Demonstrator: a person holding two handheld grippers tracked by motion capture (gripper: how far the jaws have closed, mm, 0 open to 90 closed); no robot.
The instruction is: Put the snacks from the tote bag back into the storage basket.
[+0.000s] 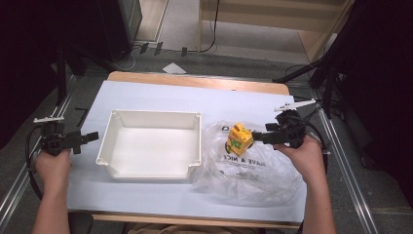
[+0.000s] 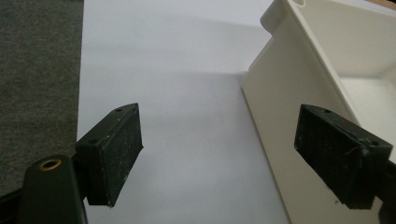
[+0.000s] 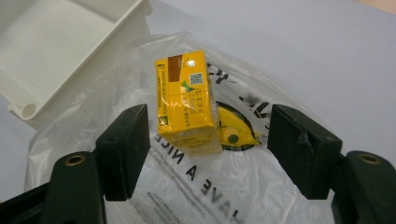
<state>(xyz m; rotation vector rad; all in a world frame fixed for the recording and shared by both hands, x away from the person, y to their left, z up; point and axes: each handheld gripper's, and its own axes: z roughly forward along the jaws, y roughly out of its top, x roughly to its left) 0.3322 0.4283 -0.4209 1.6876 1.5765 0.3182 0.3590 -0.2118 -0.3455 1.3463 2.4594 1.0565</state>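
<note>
Yellow carton sits on a crinkled clear plastic bag on the worktop, between the spread jaws of the right claw, not yet touched. Closing there risks pinching bag film or tipping the carton. The left claw, jaws apart and empty, waits beside the white tray.

Both tongs are black, each topped with a grey three-cornered plate and trailing a black cable. The left tongs have two blocky jaws with flat, scuffed pads, small screw holes and a brass-ringed hole in the arm. The right tongs match, with brass rings on both arms. The forearms are bare.
</note>
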